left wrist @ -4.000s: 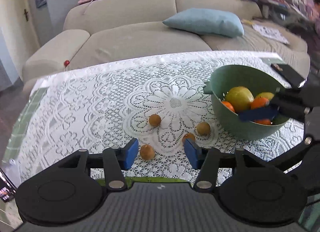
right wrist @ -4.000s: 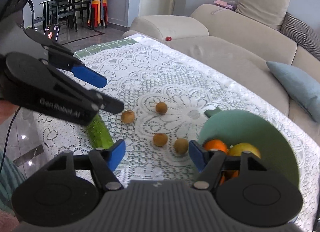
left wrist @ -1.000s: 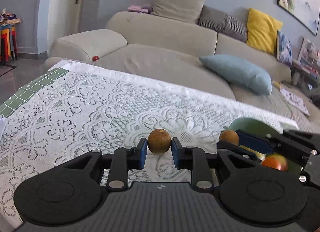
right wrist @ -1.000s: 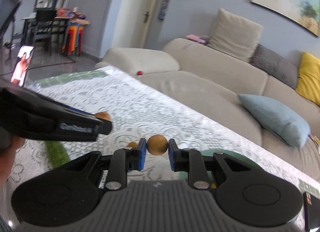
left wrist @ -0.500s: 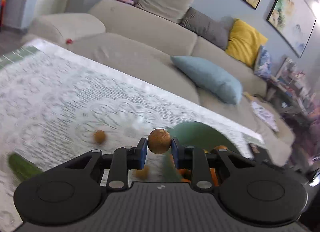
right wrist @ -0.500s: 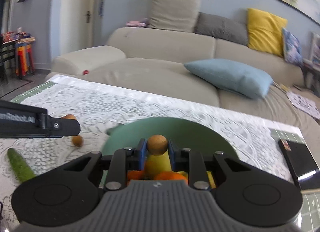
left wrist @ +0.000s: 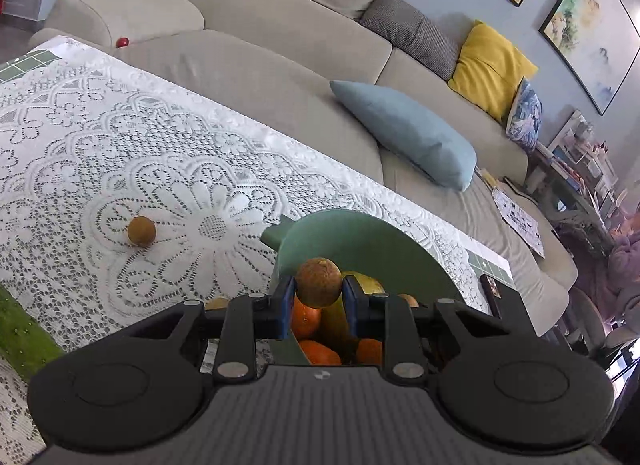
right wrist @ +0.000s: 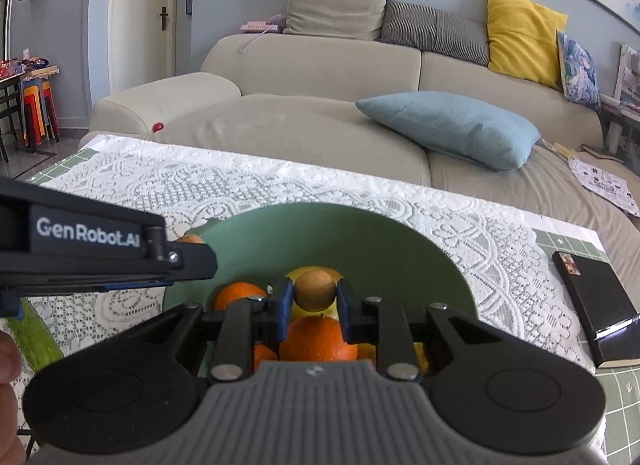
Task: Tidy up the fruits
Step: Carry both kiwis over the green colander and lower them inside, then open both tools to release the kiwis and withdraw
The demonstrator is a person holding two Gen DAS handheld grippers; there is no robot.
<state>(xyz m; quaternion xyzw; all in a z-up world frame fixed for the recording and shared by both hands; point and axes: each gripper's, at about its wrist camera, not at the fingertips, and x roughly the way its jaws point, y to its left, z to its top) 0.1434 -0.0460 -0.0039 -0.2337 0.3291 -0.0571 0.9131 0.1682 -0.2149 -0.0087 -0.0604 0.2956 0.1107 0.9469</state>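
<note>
— Swung both over from the open lace to above the green bowl (right wrist: 384, 241) within the last second, each tilted downward.

— Largest first?

— Lace-covered tabletop (left wrist: 120, 153), then the bowl near its right end, already heaped with oranges (right wrist: 318, 339) and a yellow fruit.

— And the grips?

— Left hand-held gripper (left wrist: 319, 297) clenched on a small brown fruit (left wrist: 319, 282), poised over the bowl's left rim. Right hand-held gripper (right wrist: 314, 301) likewise clamped on its own brown fruit (right wrist: 315, 289), hanging right over the pile.

— Why held so?

— Probably carried high and pinched firmly so neither round fruit rolls free before release; positioned over the heap so a short drop lands inside.

— Anything left outside?

— One brown fruit (left wrist: 141, 231) lying alone on the lace, well apart from the bowl; another just peeking by the left finger. Green cucumber (left wrist: 20, 333) at the near left edge too.
</note>
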